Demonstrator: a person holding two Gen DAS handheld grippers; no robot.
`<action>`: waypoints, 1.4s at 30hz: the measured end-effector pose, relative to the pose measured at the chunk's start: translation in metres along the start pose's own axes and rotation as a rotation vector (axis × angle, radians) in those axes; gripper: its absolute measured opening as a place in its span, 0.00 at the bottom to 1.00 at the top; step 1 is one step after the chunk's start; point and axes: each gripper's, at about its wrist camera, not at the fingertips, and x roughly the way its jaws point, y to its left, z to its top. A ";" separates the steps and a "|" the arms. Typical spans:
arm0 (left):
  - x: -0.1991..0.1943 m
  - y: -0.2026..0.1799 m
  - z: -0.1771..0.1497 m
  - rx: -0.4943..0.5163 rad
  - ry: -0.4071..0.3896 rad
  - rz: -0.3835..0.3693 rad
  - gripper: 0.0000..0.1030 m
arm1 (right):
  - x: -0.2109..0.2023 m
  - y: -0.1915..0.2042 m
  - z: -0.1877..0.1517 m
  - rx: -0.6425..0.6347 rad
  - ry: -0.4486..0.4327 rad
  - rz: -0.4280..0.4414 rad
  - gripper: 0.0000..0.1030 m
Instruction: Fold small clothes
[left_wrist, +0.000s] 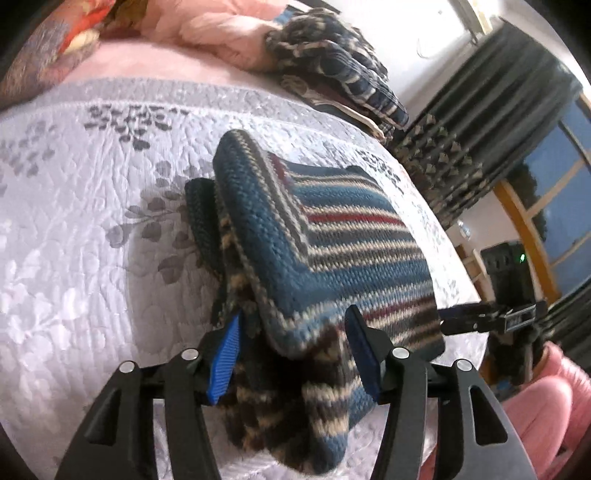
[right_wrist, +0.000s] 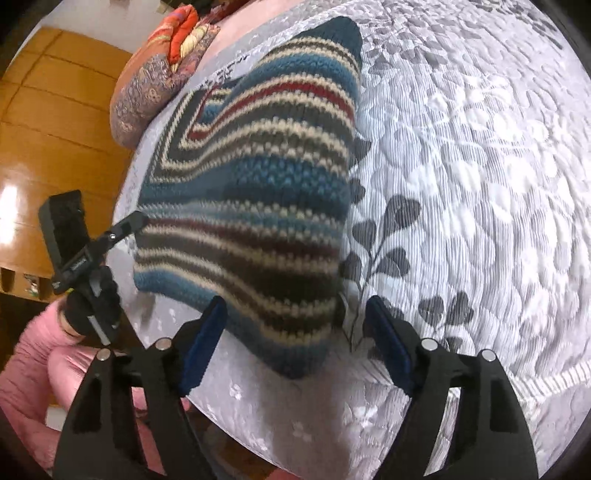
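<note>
my left gripper (left_wrist: 295, 347) is held low over the near end of the striped knit garment (left_wrist: 325, 243), jaws spread wide. the blue pads (left_wrist: 225, 358) sit on either side of the folded layers; whether they touch the knit, i cannot tell. the garment lies folded on the white quilted bedspread (left_wrist: 74, 221), its top layer doubled back over the darker patterned layers beneath.

my right gripper (right_wrist: 295, 339) is also spread wide, its fingers (right_wrist: 388, 343) flanking the garment's near corner, not pinching it. in the right wrist view the left gripper's tip sits at the garment's left edge.

a second folded knit item (left_wrist: 332, 70) rests at the far side of the bed beside pink bedding (left_wrist: 221, 33). a patterned pillow (right_wrist: 159, 74) lies at the bed's far corner.
</note>
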 end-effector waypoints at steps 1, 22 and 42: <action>0.000 -0.002 -0.003 0.011 0.005 0.009 0.55 | 0.002 0.001 -0.002 -0.004 0.006 -0.008 0.72; 0.001 -0.011 -0.018 0.014 0.143 0.188 0.60 | -0.017 0.057 0.020 -0.112 -0.054 -0.265 0.88; -0.075 -0.081 -0.031 -0.047 0.017 0.453 0.80 | -0.049 0.105 -0.019 0.091 -0.160 -0.444 0.89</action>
